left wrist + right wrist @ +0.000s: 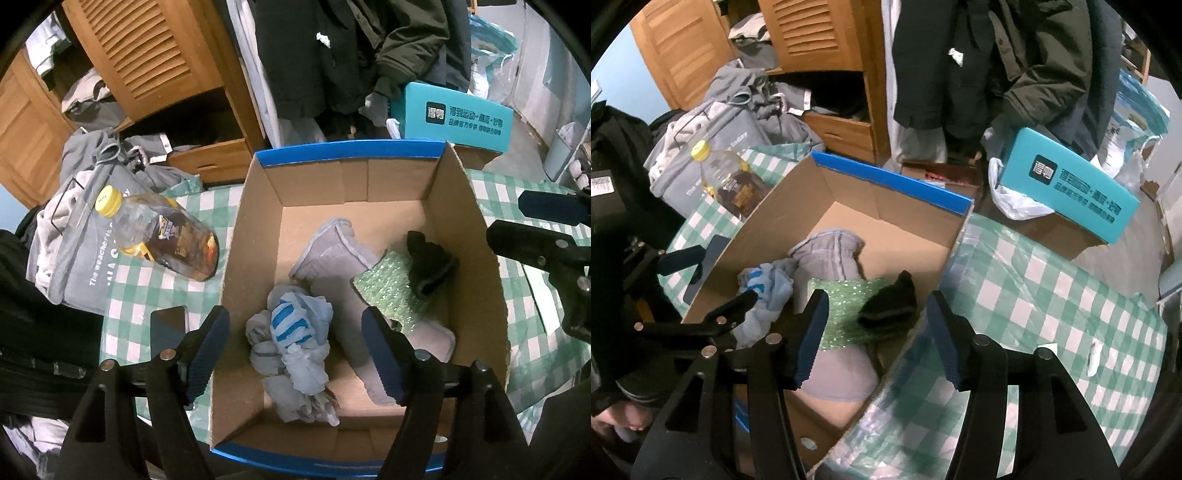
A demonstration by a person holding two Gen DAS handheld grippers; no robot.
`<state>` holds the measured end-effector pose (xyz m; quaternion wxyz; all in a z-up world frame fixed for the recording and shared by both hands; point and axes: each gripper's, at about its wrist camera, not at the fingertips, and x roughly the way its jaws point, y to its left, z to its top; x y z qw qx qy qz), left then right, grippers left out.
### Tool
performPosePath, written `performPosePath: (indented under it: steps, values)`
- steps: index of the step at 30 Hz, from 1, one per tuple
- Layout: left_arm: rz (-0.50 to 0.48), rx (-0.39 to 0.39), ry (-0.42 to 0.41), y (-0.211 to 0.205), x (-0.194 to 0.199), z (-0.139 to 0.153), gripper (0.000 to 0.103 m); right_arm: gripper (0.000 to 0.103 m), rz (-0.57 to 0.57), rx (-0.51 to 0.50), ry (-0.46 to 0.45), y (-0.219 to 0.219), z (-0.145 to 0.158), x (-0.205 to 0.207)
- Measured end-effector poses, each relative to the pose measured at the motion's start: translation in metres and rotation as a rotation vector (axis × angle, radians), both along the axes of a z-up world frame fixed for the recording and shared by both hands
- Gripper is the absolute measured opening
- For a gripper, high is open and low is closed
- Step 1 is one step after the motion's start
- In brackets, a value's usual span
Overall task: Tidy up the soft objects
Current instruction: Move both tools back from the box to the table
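Observation:
An open cardboard box (pixel 258 206) with blue rims stands on the checked table; it also shows in the right wrist view (pixel 923 236). Inside lie a pale blue striped cloth (pixel 295 332), a grey towel (pixel 332 247), a green sparkly cloth (pixel 391 284) and a black sock (pixel 428 262). My left gripper (pixel 295 354) is open and empty above the blue cloth. My right gripper (pixel 877 339) is open and empty over the box's right wall, near the black sock (pixel 890 302) and the green cloth (pixel 846 314).
A yellow-capped bottle (pixel 162 236) lies left of the box beside a grey hoodie (pixel 74 236). A teal carton (pixel 458 118) sits behind the box. A dark phone-like slab (pixel 168 325) lies by the left fingers. A wooden wardrobe (pixel 147 55) and hanging coats stand behind.

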<state>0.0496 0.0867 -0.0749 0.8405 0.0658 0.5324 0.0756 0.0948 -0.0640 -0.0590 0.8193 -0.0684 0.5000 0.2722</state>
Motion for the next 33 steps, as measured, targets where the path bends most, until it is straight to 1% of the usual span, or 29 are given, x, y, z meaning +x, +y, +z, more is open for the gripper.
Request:
performPosePath:
  steps: [5,12,23,26,33]
  values:
    - [-0.016,-0.001,-0.006,-0.007,0.0,0.004,0.076,0.061,-0.02,0.0,-0.003,-0.009,0.001,-0.001]
    - [-0.034,0.002,-0.011,-0.018,0.001,0.007,0.08,0.062,-0.035,-0.003,-0.01,-0.021,0.003,-0.002]
    - [-0.047,-0.004,-0.016,-0.033,0.002,0.011,0.08,0.062,-0.081,-0.006,-0.008,-0.049,0.003,-0.004]
    - [-0.06,-0.017,-0.007,-0.041,0.003,0.01,0.08,0.063,-0.092,-0.009,-0.007,-0.057,0.003,-0.005]
    - [-0.094,-0.012,-0.006,-0.063,0.006,0.012,0.08,0.064,-0.129,-0.011,-0.001,-0.078,0.0,-0.006]
